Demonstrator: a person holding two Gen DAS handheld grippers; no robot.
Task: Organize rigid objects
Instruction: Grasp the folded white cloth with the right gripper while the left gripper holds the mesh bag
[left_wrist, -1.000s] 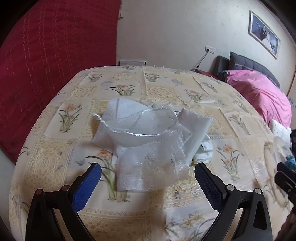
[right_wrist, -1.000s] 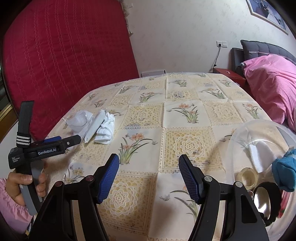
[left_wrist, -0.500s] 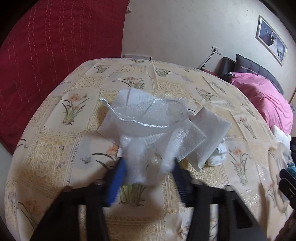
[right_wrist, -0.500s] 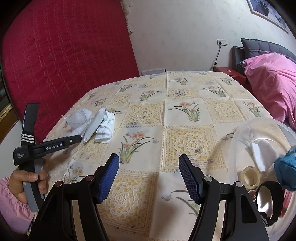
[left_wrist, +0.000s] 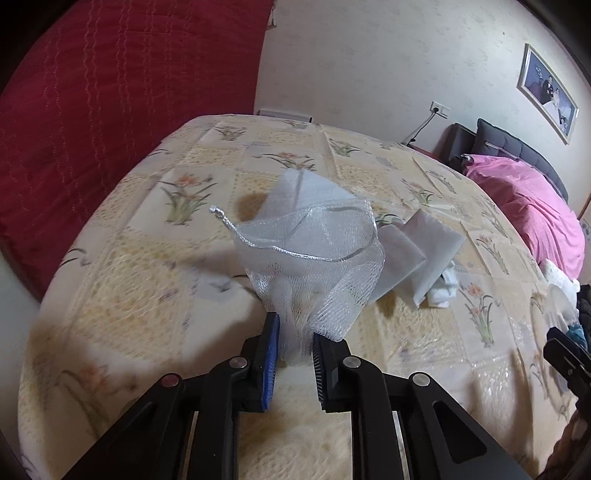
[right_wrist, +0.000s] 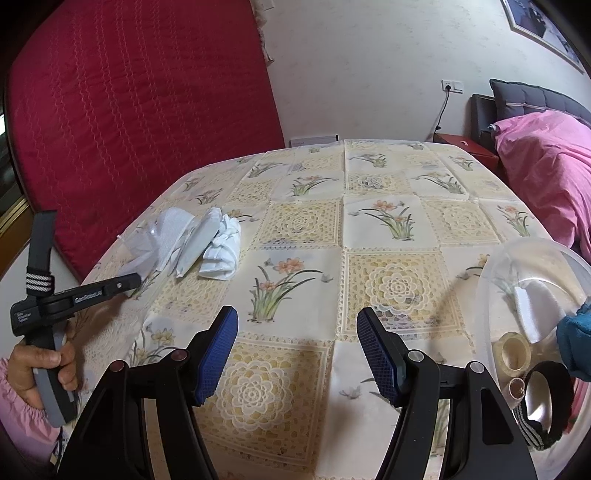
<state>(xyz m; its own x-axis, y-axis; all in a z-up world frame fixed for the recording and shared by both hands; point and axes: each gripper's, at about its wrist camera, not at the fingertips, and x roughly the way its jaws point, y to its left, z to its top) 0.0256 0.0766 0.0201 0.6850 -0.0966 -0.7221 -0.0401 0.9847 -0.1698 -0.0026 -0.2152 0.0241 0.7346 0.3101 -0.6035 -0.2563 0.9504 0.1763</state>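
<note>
My left gripper (left_wrist: 294, 341) is shut on the bottom of a white mesh drawstring bag (left_wrist: 314, 254) and holds it up off the table, mouth open and facing away. White flat pouches (left_wrist: 421, 251) and a crumpled white cloth (left_wrist: 443, 288) lie just right of it. In the right wrist view the left gripper (right_wrist: 129, 282) shows at the left with the bag (right_wrist: 147, 243), pouches (right_wrist: 195, 243) and cloth (right_wrist: 221, 251). My right gripper (right_wrist: 297, 350) is open and empty over the table's near middle.
A clear plastic bowl (right_wrist: 495, 280) at the right holds a tape roll (right_wrist: 511, 350), a blue cloth (right_wrist: 574, 343) and a black striped ring (right_wrist: 543, 398). The floral tablecloth (right_wrist: 369, 221) covers the table. A red mattress (right_wrist: 129, 92) leans at left; a pink bed (right_wrist: 546, 155) is at right.
My left gripper closed from wide open onto the mesh bag and lifted it off the table. The right gripper has hardly moved.
</note>
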